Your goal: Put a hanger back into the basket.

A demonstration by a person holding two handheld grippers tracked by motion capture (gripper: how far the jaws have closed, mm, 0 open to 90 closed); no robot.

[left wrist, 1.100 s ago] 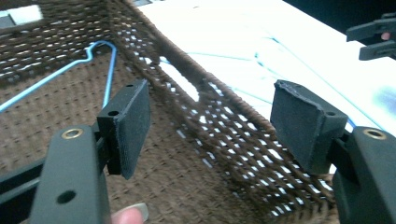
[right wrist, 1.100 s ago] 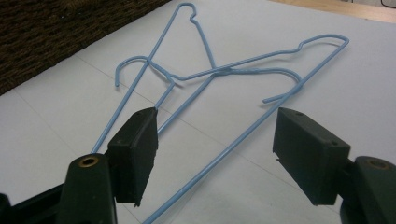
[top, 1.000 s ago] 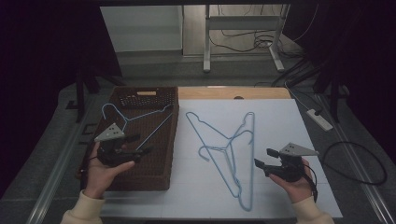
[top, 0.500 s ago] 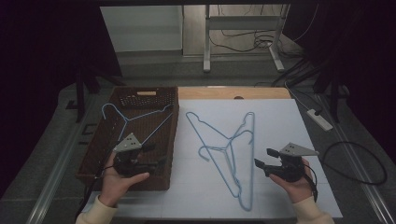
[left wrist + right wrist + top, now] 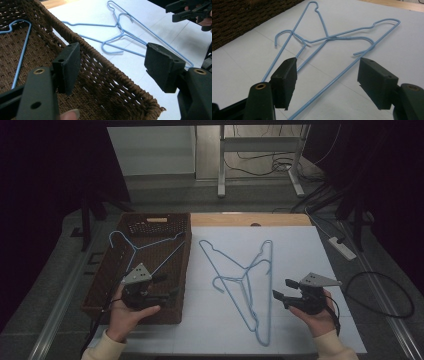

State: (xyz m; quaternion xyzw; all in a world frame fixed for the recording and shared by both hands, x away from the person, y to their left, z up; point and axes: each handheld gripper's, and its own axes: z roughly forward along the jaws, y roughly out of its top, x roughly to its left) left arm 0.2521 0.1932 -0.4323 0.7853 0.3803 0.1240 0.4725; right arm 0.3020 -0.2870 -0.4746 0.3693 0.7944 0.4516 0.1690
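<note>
Two blue wire hangers (image 5: 245, 275) lie crossed on the white sheet (image 5: 300, 250); they also lie ahead of both pairs of jaws (image 5: 125, 35) (image 5: 329, 38). A third blue hanger (image 5: 145, 247) rests in the brown woven basket (image 5: 100, 285) at the left. My left gripper (image 5: 170, 285) hovers open over the basket's near right part, its jaws pointing toward the sheet; nothing is between them (image 5: 112, 65). My right gripper (image 5: 281, 289) is open just right of the crossed hangers, facing them. One hanger's long wire runs on the sheet below its jaws (image 5: 327, 80), untouched.
The basket's rim (image 5: 100, 57) runs between the left gripper and the sheet. A bare wooden strip (image 5: 250, 219) borders the sheet at the back. A power strip (image 5: 342, 247) and a black cable loop (image 5: 380, 295) lie off the table's right side.
The left hand and its gripper moved right and nearer, across the basket toward its right rim, then held still. The right gripper has not moved.
</note>
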